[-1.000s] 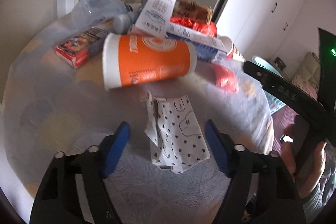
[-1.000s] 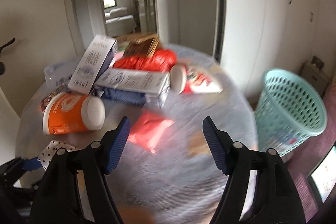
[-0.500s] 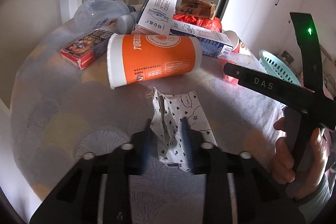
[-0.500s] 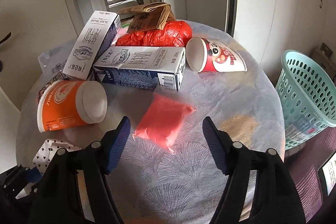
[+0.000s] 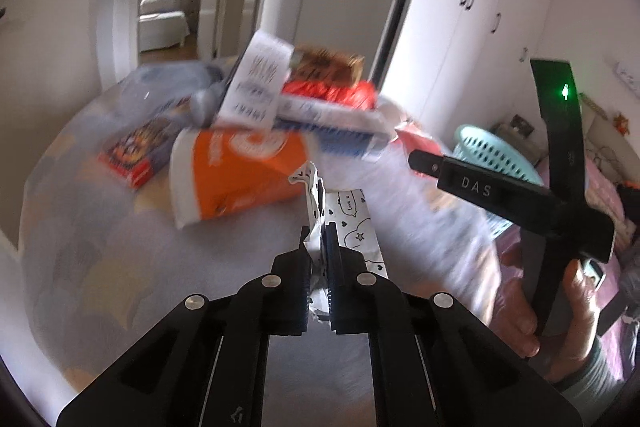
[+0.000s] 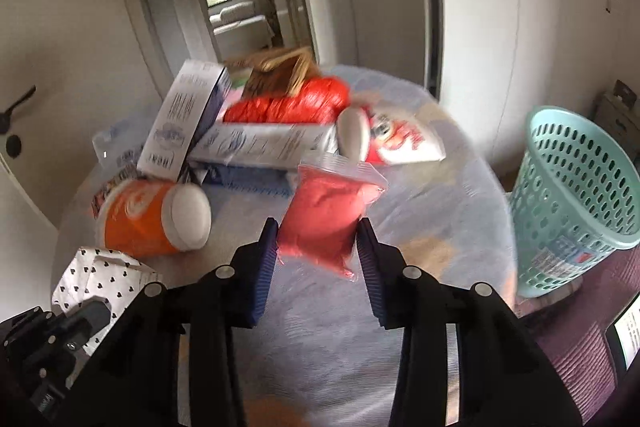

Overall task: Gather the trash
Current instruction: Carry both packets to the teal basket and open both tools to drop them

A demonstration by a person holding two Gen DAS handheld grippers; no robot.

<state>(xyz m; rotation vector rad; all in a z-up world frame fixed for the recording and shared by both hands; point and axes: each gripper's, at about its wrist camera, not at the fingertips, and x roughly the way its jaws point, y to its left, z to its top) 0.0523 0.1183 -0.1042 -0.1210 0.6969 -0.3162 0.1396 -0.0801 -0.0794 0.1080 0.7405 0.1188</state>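
The left gripper (image 5: 319,259) is pinching the white paper with little black hearts (image 5: 352,223) tight, just in front of the tipped orange cup (image 5: 240,175) on the round table (image 5: 100,247). The right gripper (image 6: 318,247) is closing its jaws on the red bag (image 6: 324,223) — both pads are touching its sides. The green basket (image 6: 576,195) is standing beside the table — on the floor.
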